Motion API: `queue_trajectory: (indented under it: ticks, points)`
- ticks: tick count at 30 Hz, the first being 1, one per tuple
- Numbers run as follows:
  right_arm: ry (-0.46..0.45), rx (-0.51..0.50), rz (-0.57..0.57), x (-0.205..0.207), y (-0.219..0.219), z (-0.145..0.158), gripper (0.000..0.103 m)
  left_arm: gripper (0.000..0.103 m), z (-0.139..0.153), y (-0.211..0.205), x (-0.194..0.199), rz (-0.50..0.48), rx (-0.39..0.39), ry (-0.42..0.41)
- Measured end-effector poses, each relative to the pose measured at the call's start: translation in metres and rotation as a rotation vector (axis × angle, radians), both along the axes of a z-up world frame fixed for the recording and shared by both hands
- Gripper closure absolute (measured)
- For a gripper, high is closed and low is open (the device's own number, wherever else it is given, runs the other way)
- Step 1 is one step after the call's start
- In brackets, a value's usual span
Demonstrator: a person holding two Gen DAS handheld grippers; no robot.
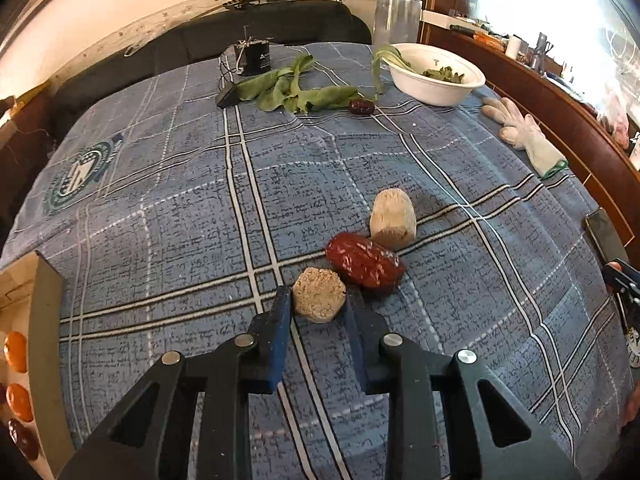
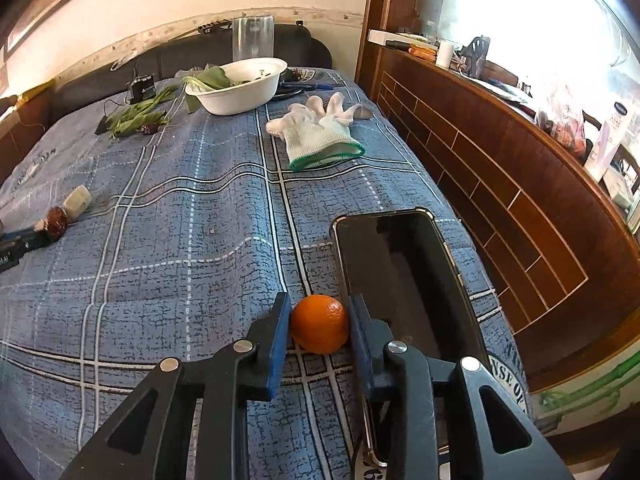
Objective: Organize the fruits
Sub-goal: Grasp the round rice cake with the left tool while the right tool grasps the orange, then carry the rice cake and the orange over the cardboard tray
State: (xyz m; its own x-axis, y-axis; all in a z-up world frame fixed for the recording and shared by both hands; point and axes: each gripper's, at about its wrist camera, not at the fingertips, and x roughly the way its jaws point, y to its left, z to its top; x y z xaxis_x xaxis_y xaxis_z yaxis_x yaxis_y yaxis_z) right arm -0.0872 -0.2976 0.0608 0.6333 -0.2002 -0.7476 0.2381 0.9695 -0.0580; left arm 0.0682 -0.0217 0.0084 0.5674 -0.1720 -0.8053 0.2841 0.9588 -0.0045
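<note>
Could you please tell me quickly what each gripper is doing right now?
Left gripper: shut on the beige crumbly cake.
Right gripper: shut on the small orange, beside the phone.

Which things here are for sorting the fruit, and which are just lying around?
For the job: orange in the right gripper; beige cake piece in the left gripper; red date; second beige piece.

Just lying about: phone, white glove, white bowl, green leaves.

A small round orange (image 2: 319, 324) sits on the blue cloth (image 2: 180, 240) beside its right edge. A wrinkly red date (image 1: 364, 262) lies near the middle.
</note>
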Motion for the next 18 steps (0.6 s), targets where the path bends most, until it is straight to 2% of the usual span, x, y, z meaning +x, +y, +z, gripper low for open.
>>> queue_trajectory:
  ticks: [4,12,16,18]
  points:
    - [-0.025,0.058,0.030,-0.007,0.008,0.007,0.072,0.078,0.010,0.013,-0.015,0.011,-0.050,0.002]
    - [-0.086,0.125,0.151,-0.023,0.052,0.025,0.072,0.077,0.058,0.077,-0.081,0.074,-0.271,-0.069]
    - [-0.107,0.152,0.230,-0.031,0.085,0.033,0.072,0.077,0.074,0.102,-0.112,0.113,-0.322,-0.113]
    - [-0.112,0.166,0.268,-0.035,0.101,0.036,0.072,0.077,0.078,0.113,-0.127,0.139,-0.323,-0.133]
